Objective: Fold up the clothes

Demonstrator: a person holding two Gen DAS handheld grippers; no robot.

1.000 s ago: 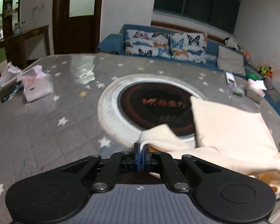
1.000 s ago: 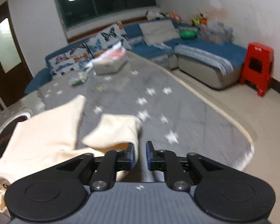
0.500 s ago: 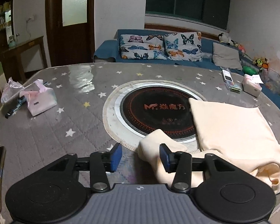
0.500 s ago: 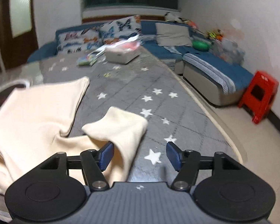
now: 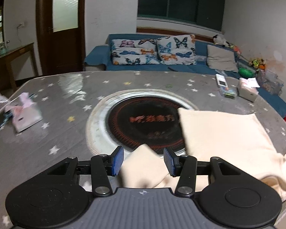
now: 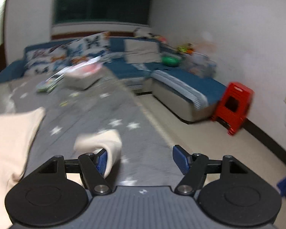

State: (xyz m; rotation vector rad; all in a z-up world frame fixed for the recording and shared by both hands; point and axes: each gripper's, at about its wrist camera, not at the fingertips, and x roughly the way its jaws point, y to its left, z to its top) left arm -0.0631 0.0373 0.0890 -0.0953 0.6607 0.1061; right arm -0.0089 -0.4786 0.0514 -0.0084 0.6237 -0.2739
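While both claws gape (empty) | left claw (image 5: 144, 161) | right claw (image 6: 141, 159) | sweater (image 5: 225, 133) sleeve (image 5: 141, 164) points away

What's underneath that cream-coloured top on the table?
The cream garment lies on the grey star-patterned table cover, and its left edge overlaps the round black hotplate. Whatever else sits beneath the cloth is covered and cannot be seen.

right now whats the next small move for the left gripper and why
Probably close the left gripper on the cream sleeve end. Its jaws stand open with that end lying between them, so the grasp is lined up. The right gripper is open too, and the other sleeve sits off-centre by its left pad, so it looks less ready.
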